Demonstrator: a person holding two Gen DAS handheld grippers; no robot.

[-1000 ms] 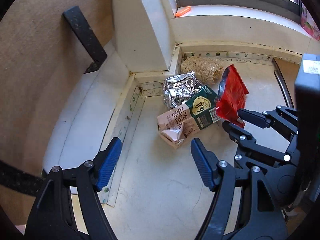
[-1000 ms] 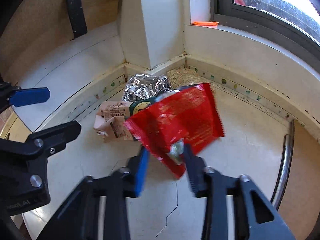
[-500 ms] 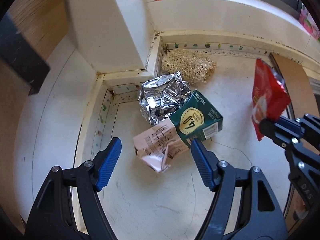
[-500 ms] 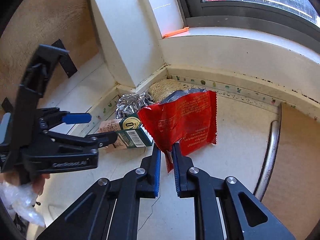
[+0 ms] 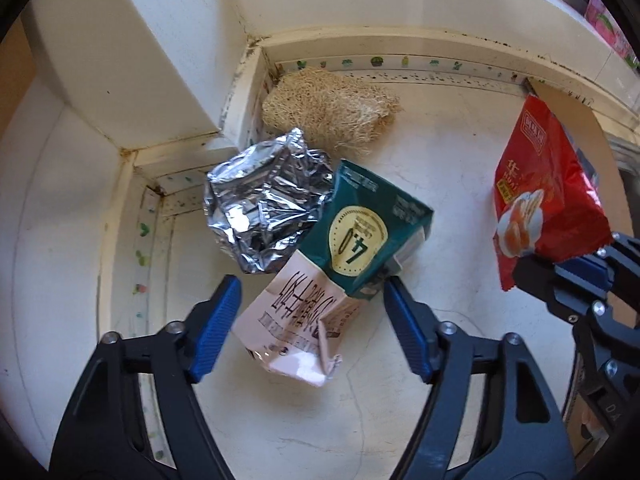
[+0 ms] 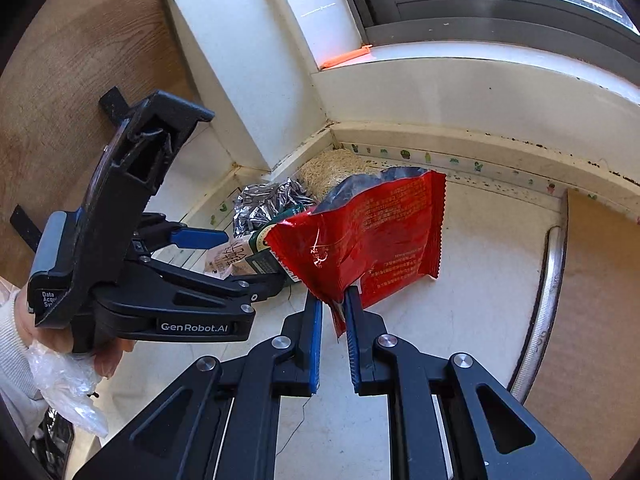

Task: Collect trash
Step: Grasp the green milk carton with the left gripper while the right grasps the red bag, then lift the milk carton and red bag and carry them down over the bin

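Observation:
A crushed green and pink carton (image 5: 340,256) lies on the white counter, with crumpled silver foil (image 5: 268,200) touching its far left side. My left gripper (image 5: 312,296) is open, its blue pads on either side of the carton's near end, just above it. My right gripper (image 6: 333,312) is shut on the bottom corner of a red snack bag (image 6: 368,240) and holds it upright above the counter. The bag (image 5: 536,200) also shows at the right of the left wrist view. The carton (image 6: 256,252) is partly hidden behind the bag and my left gripper (image 6: 240,260).
A tan fibrous scrubber (image 5: 328,108) lies in the corner against the wall. A white pillar (image 6: 248,64) and window sill (image 6: 480,76) bound the counter at the back. A metal rail (image 6: 548,304) edges a wooden board (image 6: 600,320) at the right.
My left gripper has moved forward and down over the carton, still open. My right gripper has lifted the red bag off the pile and drawn it to the right.

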